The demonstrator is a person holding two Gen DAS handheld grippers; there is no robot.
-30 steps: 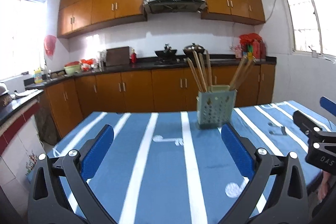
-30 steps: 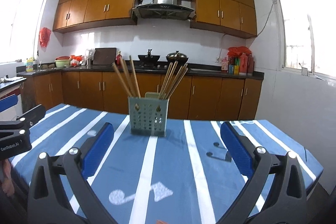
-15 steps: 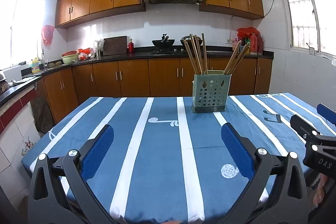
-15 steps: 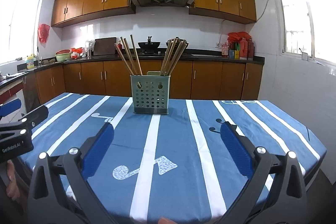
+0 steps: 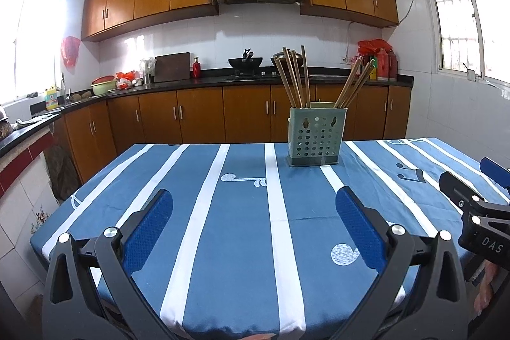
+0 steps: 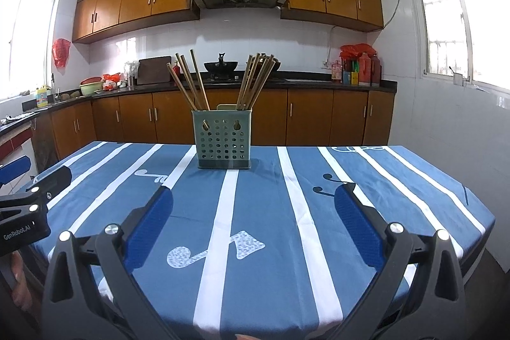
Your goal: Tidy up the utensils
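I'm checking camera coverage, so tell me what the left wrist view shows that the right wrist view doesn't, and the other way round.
Only the left wrist view shows the right tongs from outside, at its right edge, plus its own open left tongs up close.

Only the right wrist view shows the left tongs from outside, at its left edge, and the table's right corner.

Both show the green utensil holder standing upright on the blue striped tablecloth, with wooden chopsticks fanned out in two bunches, and the kitchen counter behind.
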